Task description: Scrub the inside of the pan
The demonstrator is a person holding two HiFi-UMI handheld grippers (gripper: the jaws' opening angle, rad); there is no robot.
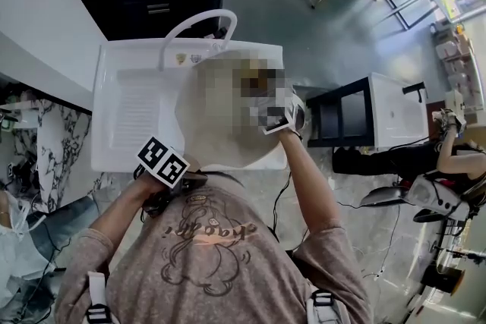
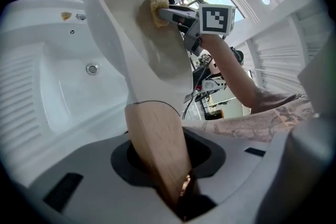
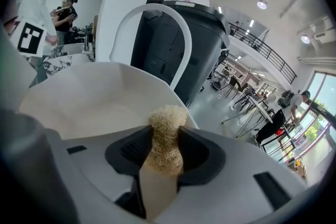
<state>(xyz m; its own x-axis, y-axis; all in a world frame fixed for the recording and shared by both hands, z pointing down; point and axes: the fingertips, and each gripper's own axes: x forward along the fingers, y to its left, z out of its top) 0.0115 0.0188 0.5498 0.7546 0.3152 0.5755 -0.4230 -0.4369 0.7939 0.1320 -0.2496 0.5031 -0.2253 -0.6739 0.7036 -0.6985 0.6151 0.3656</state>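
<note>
Looking down in the head view, a round cream-white pan (image 1: 205, 136) hangs over the white moulded sink (image 1: 129, 110), between the left gripper (image 1: 163, 163) and the right gripper (image 1: 282, 116). In the left gripper view, the jaws clamp the tilted pan's tapered wooden handle (image 2: 157, 149). In the right gripper view, the jaws pinch a coarse yellow scrubbing pad (image 3: 165, 136) against the pan's inside.

Pan (image 2: 131, 34) held tilted over the sink (image 2: 58, 97)
The left gripper (image 2: 167, 165) clamps the pan's wooden handle (image 2: 156, 144). The right gripper (image 2: 164, 13) presses a yellow sponge (image 2: 155, 8) to the pan's inside, near its upper rim.
</note>
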